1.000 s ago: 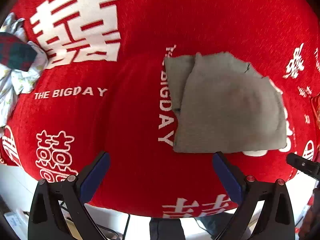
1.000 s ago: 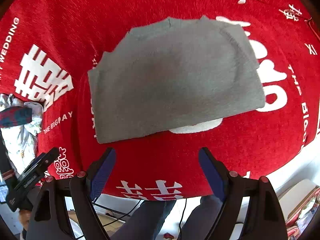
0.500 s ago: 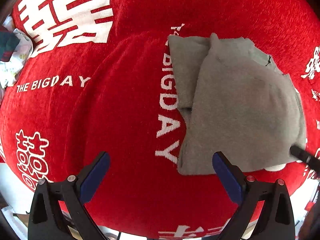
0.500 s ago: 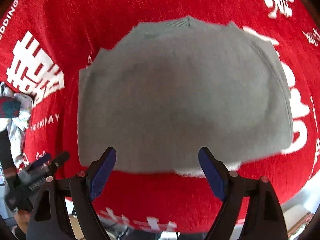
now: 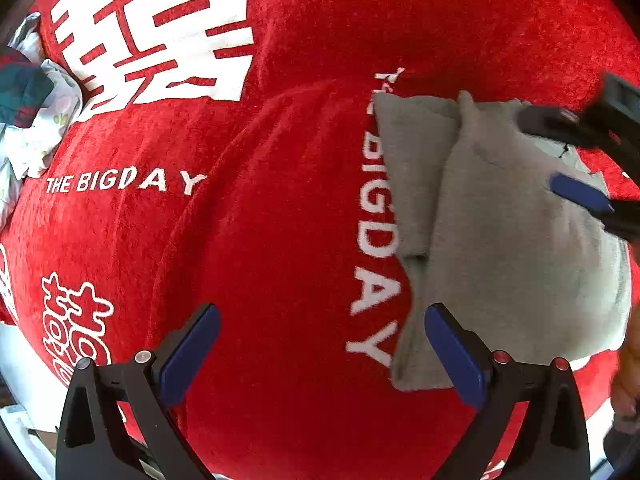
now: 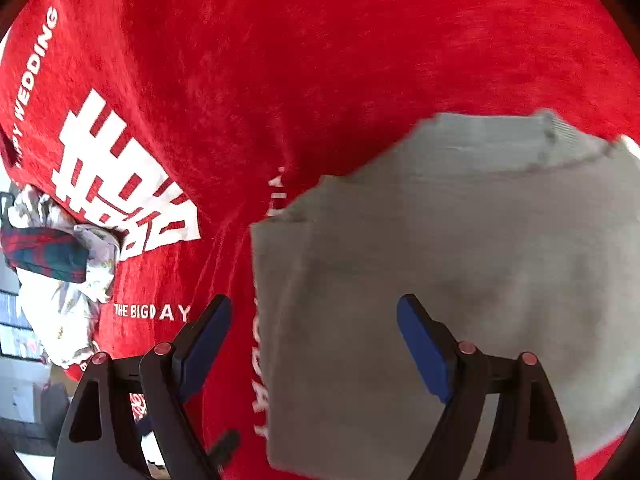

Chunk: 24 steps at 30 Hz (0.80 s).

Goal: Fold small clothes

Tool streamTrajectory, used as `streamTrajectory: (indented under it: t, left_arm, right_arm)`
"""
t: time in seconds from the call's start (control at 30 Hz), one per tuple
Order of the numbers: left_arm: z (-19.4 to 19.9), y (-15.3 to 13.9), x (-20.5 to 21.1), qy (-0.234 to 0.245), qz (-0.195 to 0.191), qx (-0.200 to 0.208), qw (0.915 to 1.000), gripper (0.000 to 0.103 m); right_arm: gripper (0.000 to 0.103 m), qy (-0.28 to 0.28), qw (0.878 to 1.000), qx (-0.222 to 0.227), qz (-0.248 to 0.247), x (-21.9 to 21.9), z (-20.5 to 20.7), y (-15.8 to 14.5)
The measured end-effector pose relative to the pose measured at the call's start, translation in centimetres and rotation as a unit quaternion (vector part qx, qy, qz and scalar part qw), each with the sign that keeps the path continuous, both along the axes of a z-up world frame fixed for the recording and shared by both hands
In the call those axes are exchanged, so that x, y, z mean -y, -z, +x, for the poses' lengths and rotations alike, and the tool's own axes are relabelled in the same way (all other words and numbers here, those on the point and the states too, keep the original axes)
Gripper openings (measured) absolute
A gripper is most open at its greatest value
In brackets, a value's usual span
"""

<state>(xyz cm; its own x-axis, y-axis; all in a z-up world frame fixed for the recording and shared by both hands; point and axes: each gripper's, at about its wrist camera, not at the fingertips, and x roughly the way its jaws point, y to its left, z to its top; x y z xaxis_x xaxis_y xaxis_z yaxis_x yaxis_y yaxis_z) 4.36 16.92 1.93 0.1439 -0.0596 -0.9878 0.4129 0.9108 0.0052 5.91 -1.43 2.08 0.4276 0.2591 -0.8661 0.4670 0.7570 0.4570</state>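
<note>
Right claw (image 6: 314, 344) nearer, closing over grey garment (image 6: 460, 280)

Folded grey garment (image 6: 460, 280) flat on red printed cloth (image 6: 320, 60)

The right gripper (image 6: 314, 344) has swept in over the folded grey knit garment (image 6: 460, 280), whose left edge now sits between its blue pads, and the jaws are closing with no pad pressing yet. From the left wrist view its blue-tipped fingers (image 5: 580, 196) now reach across the garment's far right side. The left gripper (image 5: 322, 352) has sunk closer to the red plush cloth with white lettering (image 5: 260, 240), its right pad now over the garment's near-left corner.
</note>
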Motion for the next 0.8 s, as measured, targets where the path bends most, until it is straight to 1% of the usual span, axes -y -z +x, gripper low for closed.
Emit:
streamTrajectory:
  t: [0.03, 0.07, 0.1, 0.13, 0.2, 0.27, 0.3, 0.33, 0.37, 0.4, 0.43, 0.53, 0.67, 0.73, 0.8]
  left_arm:
    - [0.2, 0.2, -0.2, 0.001, 0.003, -0.001, 1.0000, 0.102]
    - [0.3, 0.2, -0.3, 0.001, 0.004, -0.001, 1.0000, 0.102]
    - [0.4, 0.3, -0.6, 0.001, 0.004, -0.002, 1.0000, 0.102]
    - [0.6, 0.2, -0.9, 0.002, 0.005, -0.002, 1.0000, 0.102]
    - [0.7, 0.3, -1.3, 0.005, 0.007, 0.000, 1.0000, 0.102]
    - [0.9, 0.5, -1.8, 0.007, 0.010, 0.000, 0.9999, 0.102]
    - [1.0, 0.7, -2.0, 0.007, 0.011, -0.002, 0.9999, 0.102]
    - [1.1, 0.9, -2.1, 0.006, 0.012, -0.005, 0.9999, 0.102]
    - [1.1, 1.2, -2.3, 0.003, 0.014, -0.009, 0.9999, 0.102]
    - [1.2, 1.4, -2.5, 0.000, 0.016, -0.011, 0.9998, 0.102]
    - [1.2, 1.6, -2.5, -0.002, 0.016, -0.013, 0.9998, 0.102]
    - [1.3, 1.8, -2.6, -0.005, 0.014, -0.018, 0.9997, 0.102]
    - [1.2, 1.9, -2.1, 0.004, 0.015, -0.018, 0.9997, 0.102]
    - [1.1, 2.0, -1.9, 0.005, 0.011, -0.020, 0.9997, 0.102]
    - [1.0, 2.1, -1.7, 0.006, 0.007, -0.022, 0.9997, 0.102]
  right_arm:
    - [0.060, -0.003, 1.000, -0.004, -0.001, -0.6, 1.0, 0.6]
    - [0.043, -0.004, 1.000, -0.007, -0.001, -0.8, 1.4, 1.0]
    - [0.005, -0.003, 1.000, -0.010, 0.000, -0.9, 1.8, 1.5]
    - [0.002, 0.005, 1.000, -0.013, 0.003, -0.8, 2.1, 2.0]
    - [0.002, 0.015, 1.000, -0.010, 0.016, -0.5, 2.3, 2.9]
    - [0.002, 0.006, 0.999, -0.015, 0.033, -0.8, 2.6, 3.8]
    - [0.002, -0.010, 0.999, -0.023, 0.043, -1.3, 3.0, 4.5]
    - [0.001, -0.039, 0.997, -0.044, 0.047, -2.4, 3.4, 5.6]
    - [0.001, -0.051, 0.997, -0.050, 0.042, -3.0, 3.5, 6.0]
    - [0.001, -0.056, 0.997, -0.041, 0.027, -3.5, 3.3, 5.8]
    - [0.001, -0.057, 0.997, -0.040, 0.027, -3.5, 3.3, 5.6]
    - [0.002, -0.053, 0.996, -0.036, 0.059, -3.3, 2.5, 5.0]
    - [0.002, -0.066, 0.996, -0.026, 0.055, -2.9, 0.8, 3.1]
    - [0.002, -0.061, 0.996, -0.024, 0.064, -2.5, -0.4, 2.6]
    - [0.002, -0.044, 0.995, -0.023, 0.085, -1.9, -2.1, 2.3]
